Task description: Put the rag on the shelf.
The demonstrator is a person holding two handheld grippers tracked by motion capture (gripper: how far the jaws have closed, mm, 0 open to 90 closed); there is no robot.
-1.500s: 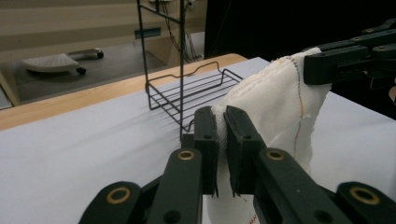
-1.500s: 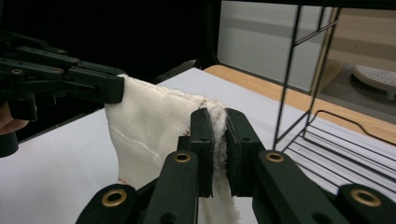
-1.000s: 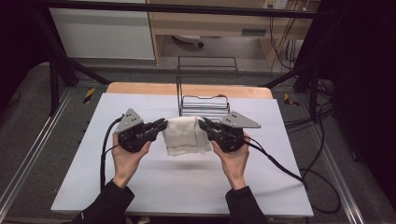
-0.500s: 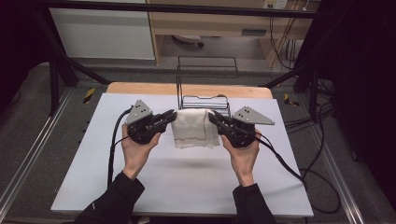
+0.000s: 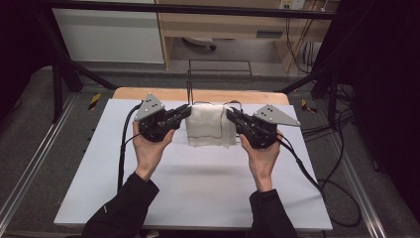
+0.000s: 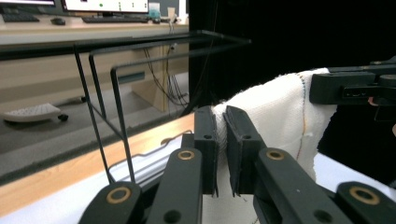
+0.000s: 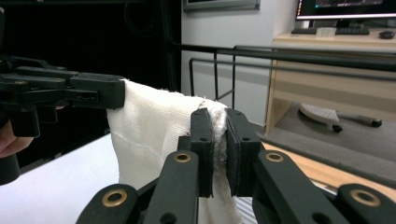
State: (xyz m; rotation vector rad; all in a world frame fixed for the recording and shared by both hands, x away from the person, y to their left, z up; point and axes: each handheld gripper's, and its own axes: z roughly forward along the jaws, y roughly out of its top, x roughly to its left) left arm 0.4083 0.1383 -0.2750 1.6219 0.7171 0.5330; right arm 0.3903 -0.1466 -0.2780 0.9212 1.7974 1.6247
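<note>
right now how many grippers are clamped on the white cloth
2. The left gripper pinches the white cloth at its upper left corner, and the right gripper pinches its upper right corner, holding it near the black wire rack.

Cloth (image 5: pixel 210 125): white woven fabric, coarse open weave, matt, frayed edges, a thin coloured thread along one hem; left gripper (image 6: pixel 222 140) and right gripper (image 7: pixel 219 135): fingers of matt black plastic with brass-coloured pivot bushings, each with a flat grey metal plate on top; rack (image 6: pixel 116 93) at 12 o'clock of the cloth: thin black wire, smooth, slight sheen; counter (image 5: pixel 198 188): smooth matt white sheet over a pale wood board with a bare far edge.
</note>
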